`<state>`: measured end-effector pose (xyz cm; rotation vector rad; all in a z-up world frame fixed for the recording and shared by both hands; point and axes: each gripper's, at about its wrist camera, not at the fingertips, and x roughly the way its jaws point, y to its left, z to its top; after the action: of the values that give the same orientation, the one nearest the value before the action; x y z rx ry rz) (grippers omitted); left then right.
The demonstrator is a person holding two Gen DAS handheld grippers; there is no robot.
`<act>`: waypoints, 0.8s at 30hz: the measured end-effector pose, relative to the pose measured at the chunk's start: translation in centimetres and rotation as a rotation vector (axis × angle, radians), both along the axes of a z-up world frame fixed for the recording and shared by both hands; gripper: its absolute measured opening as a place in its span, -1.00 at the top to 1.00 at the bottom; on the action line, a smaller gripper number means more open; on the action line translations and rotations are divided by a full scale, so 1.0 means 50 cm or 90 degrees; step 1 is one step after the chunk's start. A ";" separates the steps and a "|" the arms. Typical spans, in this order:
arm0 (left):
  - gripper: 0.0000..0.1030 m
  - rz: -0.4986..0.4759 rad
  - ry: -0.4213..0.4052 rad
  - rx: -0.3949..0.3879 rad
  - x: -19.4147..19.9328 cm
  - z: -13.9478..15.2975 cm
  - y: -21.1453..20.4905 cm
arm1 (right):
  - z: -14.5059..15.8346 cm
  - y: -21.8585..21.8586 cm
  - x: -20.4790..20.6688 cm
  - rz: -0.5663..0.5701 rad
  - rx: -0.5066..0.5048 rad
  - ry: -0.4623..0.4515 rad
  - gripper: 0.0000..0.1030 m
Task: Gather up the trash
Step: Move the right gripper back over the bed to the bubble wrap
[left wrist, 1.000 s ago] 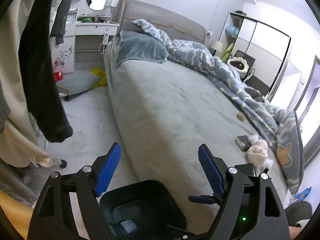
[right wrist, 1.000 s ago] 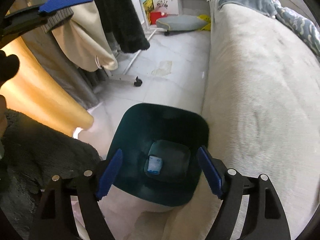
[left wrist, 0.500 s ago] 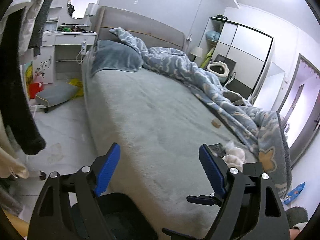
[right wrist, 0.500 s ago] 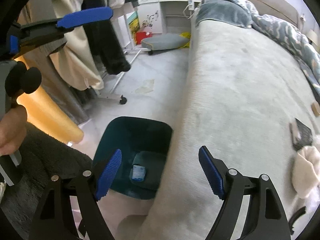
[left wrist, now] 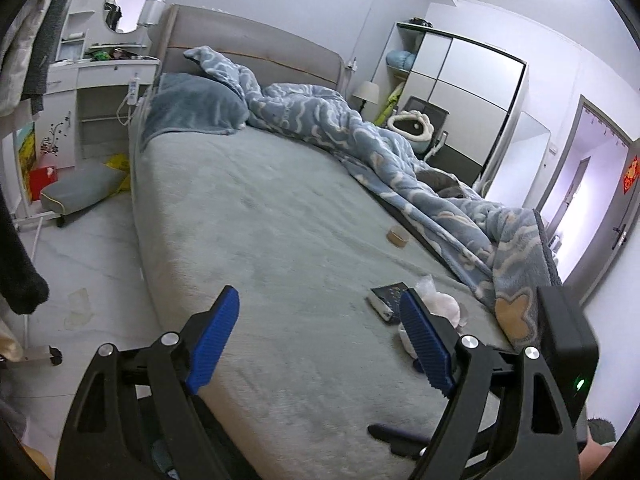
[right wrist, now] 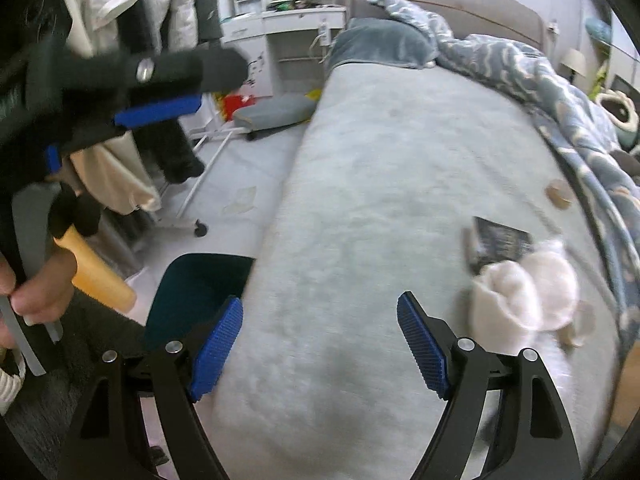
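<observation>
While both sets of jaws stand wide open and empty over the bed (left wrist: 280, 216), nothing held. Left gripper (left wrist: 320, 340): white crumpled tissue (left wrist: 438, 306) just behind its right finger. Right gripper (right wrist: 320, 340): same tissue (right wrist: 524, 292) ahead to the right, apart. One dark box (right wrist: 498, 242), one brown disc (right wrist: 559, 195), one dark green bin (right wrist: 196, 288) on the floor. No readable writing.

The wide grey-covered bed (left wrist: 280, 220) is viewed by the left wrist camera from its foot corner, aimed along it toward the grey padded headboard (left wrist: 256, 40). From nearer above its side edge, it is seen steeper by the right wrist camera. The bed surface is shared.
</observation>
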<state>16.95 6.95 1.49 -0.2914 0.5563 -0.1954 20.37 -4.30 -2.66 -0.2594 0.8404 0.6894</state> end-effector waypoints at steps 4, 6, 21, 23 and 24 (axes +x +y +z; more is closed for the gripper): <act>-0.64 -0.016 0.008 0.000 0.016 -0.010 -0.029 | 0.007 -0.049 0.014 -0.027 0.008 -0.003 -0.57; -0.64 -0.022 0.010 -0.003 0.024 -0.014 -0.044 | 0.010 -0.068 0.017 -0.036 0.009 -0.004 -0.57; -0.64 -0.062 0.033 -0.002 0.064 -0.045 -0.132 | 0.023 -0.215 0.047 -0.127 0.047 -0.005 -0.57; -0.64 -0.070 0.033 -0.004 0.068 -0.048 -0.144 | 0.020 -0.234 0.052 -0.140 0.052 0.002 -0.57; -0.65 -0.074 0.034 -0.006 0.069 -0.050 -0.148 | 0.018 -0.244 0.055 -0.147 0.057 0.006 -0.57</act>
<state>20.41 -0.45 -1.00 -0.2742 0.6252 -0.3028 23.12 -16.49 -1.77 -0.0773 0.8313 0.5112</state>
